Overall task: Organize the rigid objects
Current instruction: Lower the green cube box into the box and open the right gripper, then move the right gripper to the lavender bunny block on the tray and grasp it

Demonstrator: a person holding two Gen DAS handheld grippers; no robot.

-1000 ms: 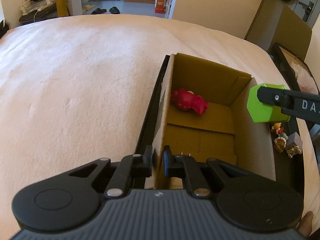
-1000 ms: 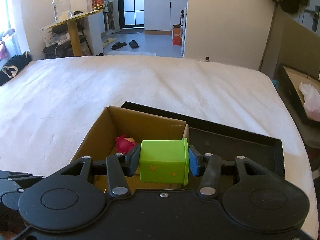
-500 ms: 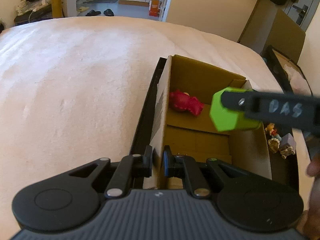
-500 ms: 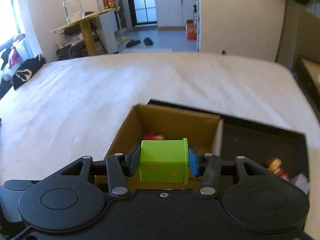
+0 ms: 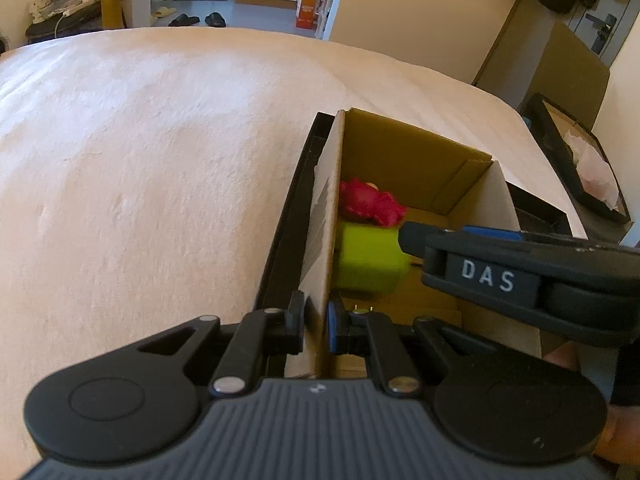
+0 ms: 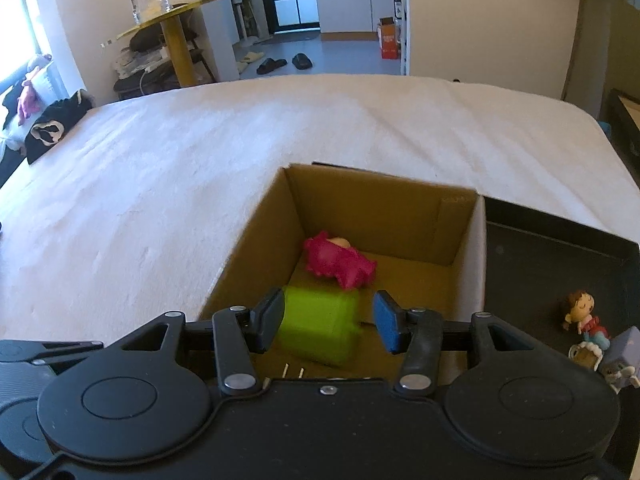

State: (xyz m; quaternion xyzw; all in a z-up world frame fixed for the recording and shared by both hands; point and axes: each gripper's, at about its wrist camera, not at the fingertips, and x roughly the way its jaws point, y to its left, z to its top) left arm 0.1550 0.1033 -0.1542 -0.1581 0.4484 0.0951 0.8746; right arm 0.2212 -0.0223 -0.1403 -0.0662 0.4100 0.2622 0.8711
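An open cardboard box (image 6: 472, 248) stands in a black tray (image 6: 560, 248) on the bed. A red plush-like toy (image 6: 340, 260) lies at the far end of its floor. Just in front of that toy is the green block (image 6: 320, 328), blurred and tilted, low in the box. My right gripper (image 6: 328, 322) hangs over it, open, with a gap between the blue right pad and the block. From the left wrist, the block (image 5: 368, 264) sits by the left wall under the red toy (image 5: 370, 204). My left gripper (image 5: 316, 324) is shut on the box's left wall (image 5: 324, 240).
Small figurines lie in the tray right of the box: a doll (image 6: 582, 312) and a grey-purple one (image 6: 624, 356). White bedding (image 6: 200, 160) stretches left and beyond. Another dark tray with paper (image 5: 580, 168) is off the bed's right side.
The right gripper came left and down over the box. The green block, clamped between its pads before, now sits lower inside the box with the right pad off it. The left gripper kept its hold.
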